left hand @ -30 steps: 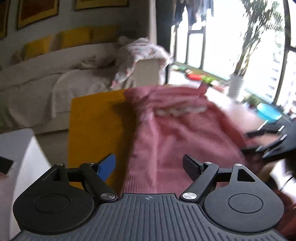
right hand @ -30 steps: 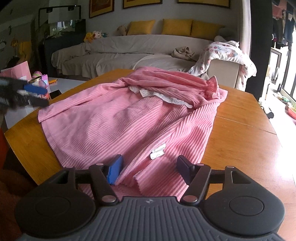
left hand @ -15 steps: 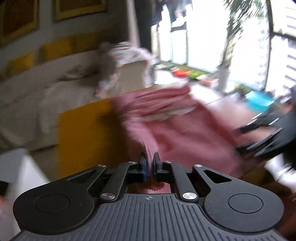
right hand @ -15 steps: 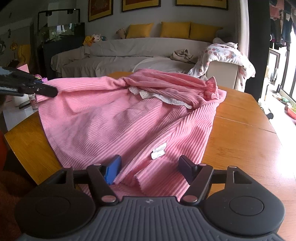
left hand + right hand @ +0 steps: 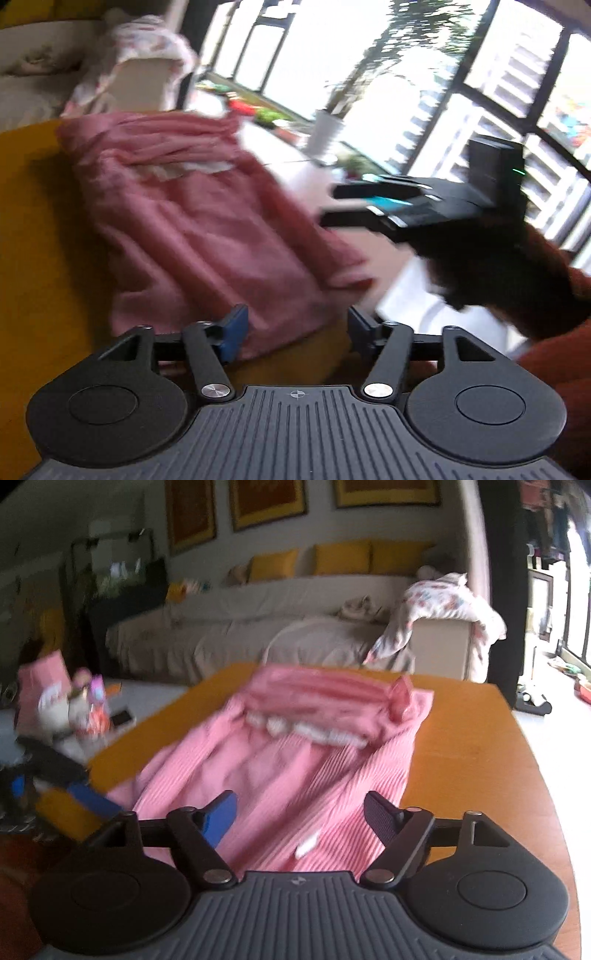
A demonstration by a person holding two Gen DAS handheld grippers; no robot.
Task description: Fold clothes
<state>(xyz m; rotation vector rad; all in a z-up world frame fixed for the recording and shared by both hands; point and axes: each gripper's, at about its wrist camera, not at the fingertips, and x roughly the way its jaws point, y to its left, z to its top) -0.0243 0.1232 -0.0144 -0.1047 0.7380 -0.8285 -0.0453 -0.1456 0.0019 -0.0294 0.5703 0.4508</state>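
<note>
At the left edge of the wooden tabletop [image 5: 476, 738], the left gripper [image 5: 293, 328] hovers low, its fingers [image 5: 232, 328] spread wide apart and holding nothing. The near left hem of the pink garment [image 5: 295, 768] lies just beyond and partly between them, so the gap looks set to take that edge or has just let it go; the blur does not let me tell which. From the right wrist view the same gripper shows only as a dark, smeared shape with blue pads beside the cloth's near left corner, off the tabletop's left edge.

The garment itself lies spread along the middle of the tabletop, running from the near edge toward the far edge. Its ruffled collar with white lace trim sits at the far end, bunched where a sleeve seems folded across it. The left side looks doubled inward, which would suit a lengthwise fold, though the fabric is still rumpled and not squared. A small white label shows on the near part of the cloth.

On the right, the right gripper [image 5: 301, 812] is poised over the near hem, fingers [image 5: 380, 814] likewise wide apart, with the cloth passing under the gap but not pinched. That placement reads as ready to take the right near corner so both ends can be lifted together. The right half of the tabletop is bare wood, leaving room to lay the fold.

Behind stands a sofa [image 5: 258, 627] with yellow cushions.
</note>
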